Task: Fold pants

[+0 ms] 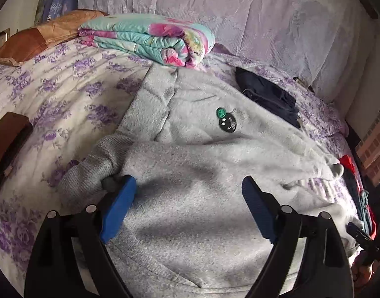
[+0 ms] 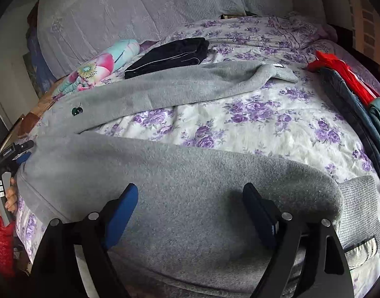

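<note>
Grey fleece pants with a small black and green smiley patch lie spread on a purple-flowered bedspread. My left gripper is open just above the waist end, its blue pads either side of the fabric. In the right wrist view the pants stretch across the bed, one leg reaching far right to its ribbed cuff. My right gripper is open over the near leg, close to its cuff. The left gripper also shows at the left edge.
A folded floral quilt and a brown pillow lie at the back. Folded dark pants sit behind the grey ones. Red and blue clothes pile at the bed's right edge. A lilac cover drapes behind the bed.
</note>
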Tool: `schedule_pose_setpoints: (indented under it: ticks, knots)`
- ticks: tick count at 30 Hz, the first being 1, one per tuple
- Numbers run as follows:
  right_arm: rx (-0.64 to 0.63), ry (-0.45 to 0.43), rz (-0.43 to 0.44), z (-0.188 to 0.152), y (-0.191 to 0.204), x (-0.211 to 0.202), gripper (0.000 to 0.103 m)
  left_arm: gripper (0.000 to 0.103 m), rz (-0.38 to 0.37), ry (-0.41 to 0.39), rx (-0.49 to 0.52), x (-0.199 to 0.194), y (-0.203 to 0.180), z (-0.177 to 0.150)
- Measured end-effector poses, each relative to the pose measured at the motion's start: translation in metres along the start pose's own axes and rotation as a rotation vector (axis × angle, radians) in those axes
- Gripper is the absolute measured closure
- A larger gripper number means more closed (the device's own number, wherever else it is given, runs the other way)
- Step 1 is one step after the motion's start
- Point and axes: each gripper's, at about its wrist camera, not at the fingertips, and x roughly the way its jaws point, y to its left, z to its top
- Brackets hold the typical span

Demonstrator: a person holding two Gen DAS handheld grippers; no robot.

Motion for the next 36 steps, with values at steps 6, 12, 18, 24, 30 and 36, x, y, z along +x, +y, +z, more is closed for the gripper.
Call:
schedule_pose_setpoints:
  ticks: [6, 12, 18, 24, 30, 36]
  knots:
    - [-0.026, -0.109, -0.004, 0.048, 0.021, -0.009, 0.014, 0.013, -0.084, -0.070, -0.029, 0.004, -0.019, 0.066]
    - [-0.050, -0.132, -0.025, 0.080, 0.037, 0.008, 0.013, 0.010, -0.076, 0.104, -0.204, 0.118, 0.020, 0.104]
    - [-0.058, -0.108, -0.190, 0.106, 0.006, 0.042, 0.013, 0.005, 0.032, 0.054, -0.115, 0.135, 0.015, 0.103]
    - [0.035, -0.164, -0.210, 0.167, -0.016, 0.090, 0.013, 0.005, 0.124, 0.080, -0.022, 0.142, 0.004, 0.103]
    - [0.168, 0.023, -0.167, 0.149, -0.057, 0.157, 0.009, 0.005, 0.025, 0.063, -0.130, 0.135, 0.020, 0.106]
    - [0.150, -0.224, -0.142, 0.145, -0.044, 0.103, 0.009, 0.005, 0.009, 0.056, -0.146, 0.129, 0.019, 0.107]
